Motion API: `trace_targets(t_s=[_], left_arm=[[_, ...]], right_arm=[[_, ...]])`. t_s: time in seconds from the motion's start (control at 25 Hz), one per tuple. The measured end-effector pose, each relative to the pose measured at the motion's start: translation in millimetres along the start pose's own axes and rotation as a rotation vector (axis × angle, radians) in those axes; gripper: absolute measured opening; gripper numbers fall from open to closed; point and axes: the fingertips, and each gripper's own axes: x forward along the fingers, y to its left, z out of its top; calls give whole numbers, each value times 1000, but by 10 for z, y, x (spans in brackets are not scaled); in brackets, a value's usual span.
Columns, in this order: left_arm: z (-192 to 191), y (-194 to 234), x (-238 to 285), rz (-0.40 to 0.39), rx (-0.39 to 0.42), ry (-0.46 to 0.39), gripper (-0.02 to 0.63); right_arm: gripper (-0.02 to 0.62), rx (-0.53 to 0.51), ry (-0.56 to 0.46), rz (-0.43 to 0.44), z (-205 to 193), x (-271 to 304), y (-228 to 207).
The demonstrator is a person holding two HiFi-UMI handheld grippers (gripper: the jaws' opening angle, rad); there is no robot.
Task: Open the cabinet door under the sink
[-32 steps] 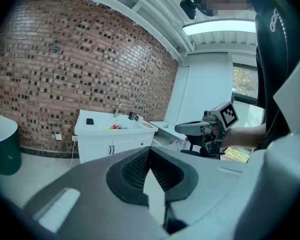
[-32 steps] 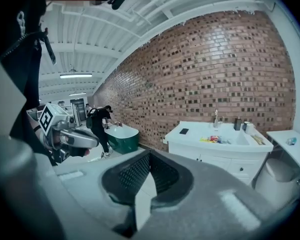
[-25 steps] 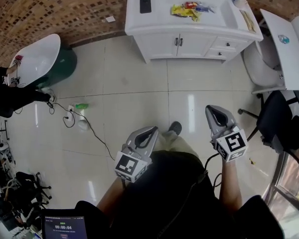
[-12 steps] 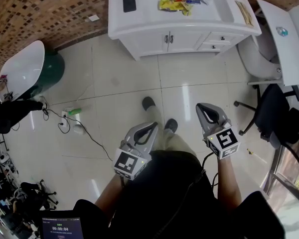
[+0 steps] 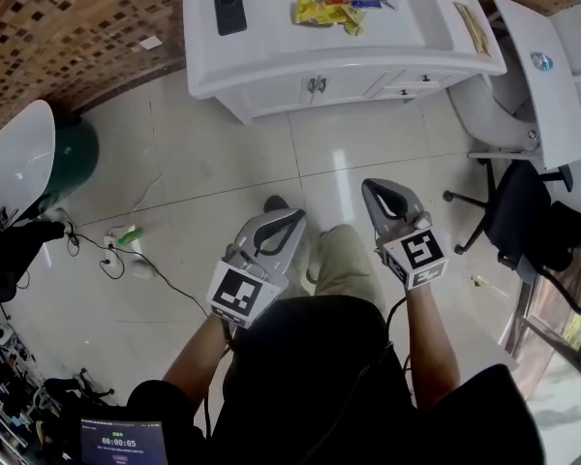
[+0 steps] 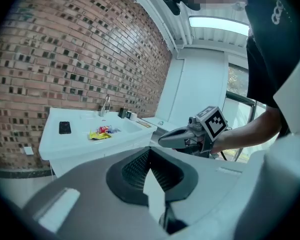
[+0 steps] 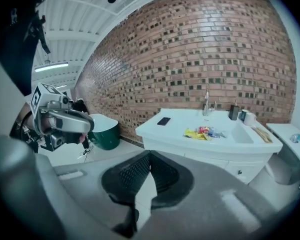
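Observation:
The white vanity (image 5: 271,66) stands against the brick wall at the top of the head view. Its two cabinet doors (image 5: 315,87) under the sink (image 5: 407,22) are closed. A black phone (image 5: 229,12) and coloured snack wrappers (image 5: 327,6) lie on its top. My left gripper (image 5: 292,218) and right gripper (image 5: 376,189) are held side by side over the floor tiles, well short of the cabinet. Both are shut with nothing in them. The left gripper (image 6: 150,150) faces the vanity (image 6: 85,139). Past the right gripper (image 7: 150,154), the cabinet front (image 7: 215,159) shows.
An office chair (image 5: 523,221) and a white toilet (image 5: 504,124) stand at the right. At the left is a green tub with a white basin (image 5: 29,158). A cable and a green bottle (image 5: 126,236) lie on the floor. A tablet (image 5: 121,442) sits bottom left.
The person has walked towards the vanity, which now fills more of the head view's top. Both grippers have moved forward with the person and stayed shut.

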Motion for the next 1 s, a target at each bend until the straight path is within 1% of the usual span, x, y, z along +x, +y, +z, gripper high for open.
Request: trace_targets(t_s=[0.08,0.16,0.28,0.4,0.52,0.56,0.6,0.68,0.88,1.0], left_arm=[[-51,152,120,-16,24,20,17],[-124,249,223,-30,17,34,16],[-253,365,423,-38,5,57,17],[-325,463,656,-33,-10,56,17],[-372,521,902,-24,-63,38,17],[-400,521,996,-27,-77,38,17],[-434,516,1088,-33,-92,39,17],[-517,519,1248,-48,-106,47,17],[-805,549,1469,-117,-20,118,17],[-932,593,1517,-127,-7,140,17]], right_arm=[[-9,31,3,-33,-162,288,-151],[-9,71,14,-61,-383,559,-302],[-9,122,30,-78,-665,967,-503],[-9,130,50,-85,-947,1409,-719],[-9,116,73,-81,-1241,1926,-960],[18,114,83,-80,-1346,2095,-1050],[84,114,95,-81,-1452,2256,-1143],[97,109,118,-91,-1641,2569,-1317],[97,82,199,-161,-2012,3253,-1720],[95,67,230,-187,-2114,3539,-1918]])
